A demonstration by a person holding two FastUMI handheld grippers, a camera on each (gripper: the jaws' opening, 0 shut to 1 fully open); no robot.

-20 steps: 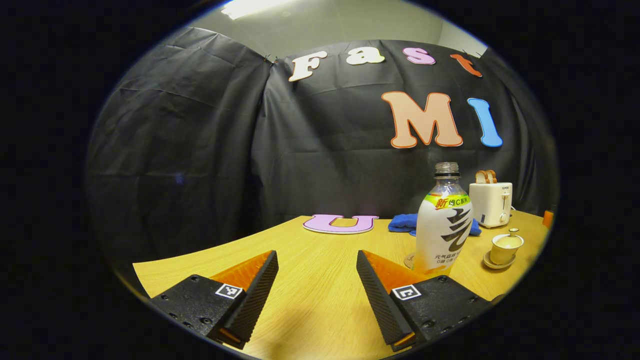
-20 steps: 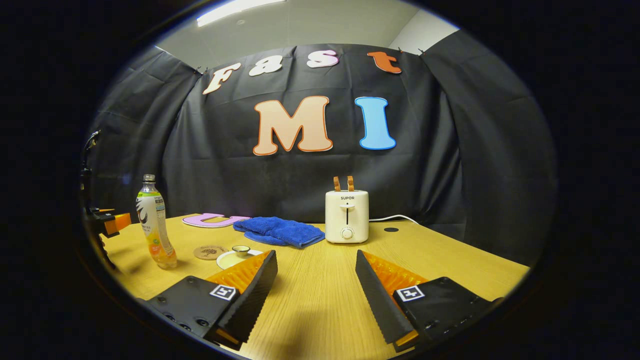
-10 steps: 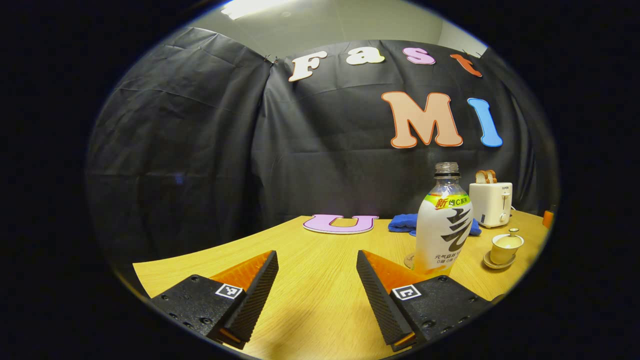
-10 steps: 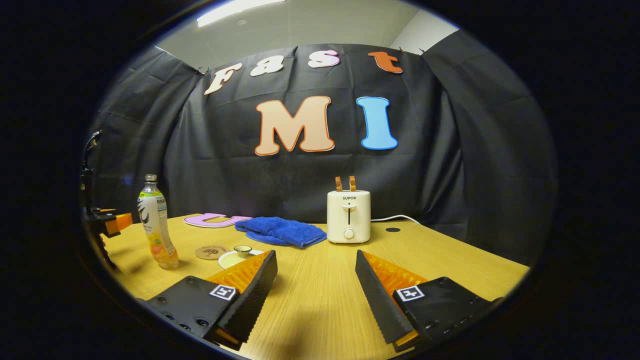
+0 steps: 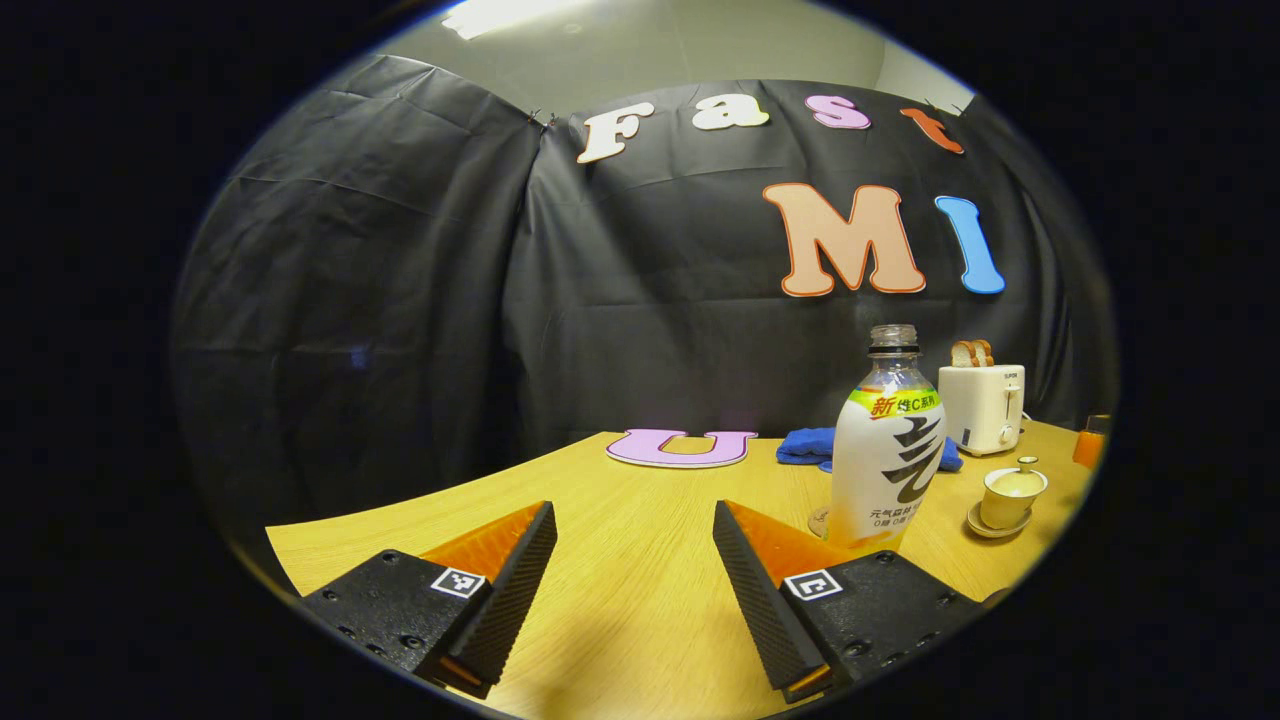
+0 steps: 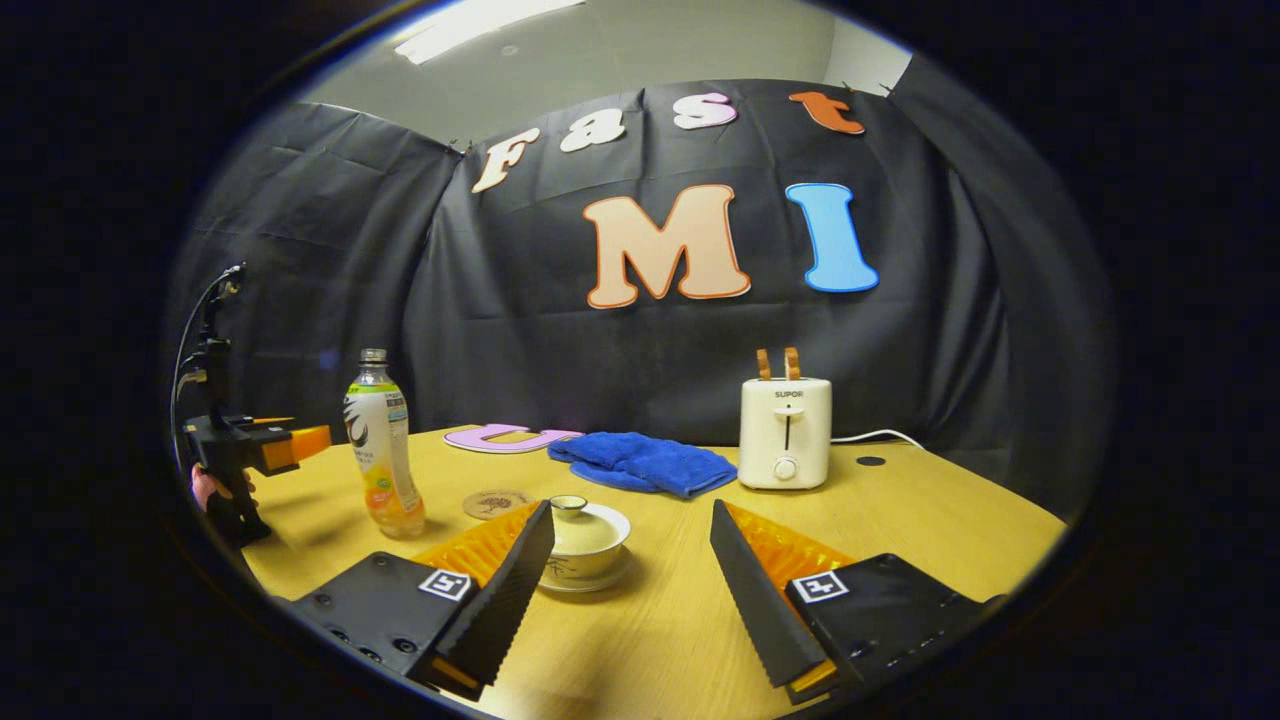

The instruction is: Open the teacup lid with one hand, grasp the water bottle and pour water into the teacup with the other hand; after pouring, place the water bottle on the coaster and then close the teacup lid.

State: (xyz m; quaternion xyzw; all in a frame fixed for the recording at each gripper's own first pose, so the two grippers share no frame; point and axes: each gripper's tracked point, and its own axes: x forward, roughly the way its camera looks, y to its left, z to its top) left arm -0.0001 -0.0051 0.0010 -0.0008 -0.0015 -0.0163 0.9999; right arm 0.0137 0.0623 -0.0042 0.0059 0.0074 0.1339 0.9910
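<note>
Careful: your right gripper, jaws wide and empty, nears the lidded cream ceramic teacup; your left gripper gapes beside the uncapped plastic bottle—a clumsy nudge could topple it.

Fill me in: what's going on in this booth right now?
A person holds two grippers over a wooden table, both open and empty. The right gripper points at the lidded cream ceramic teacup on its saucer, lid on. The left gripper faces the clear plastic water bottle with a white label, standing uncapped beside the round brown coaster. Nothing is grasped yet.
</note>
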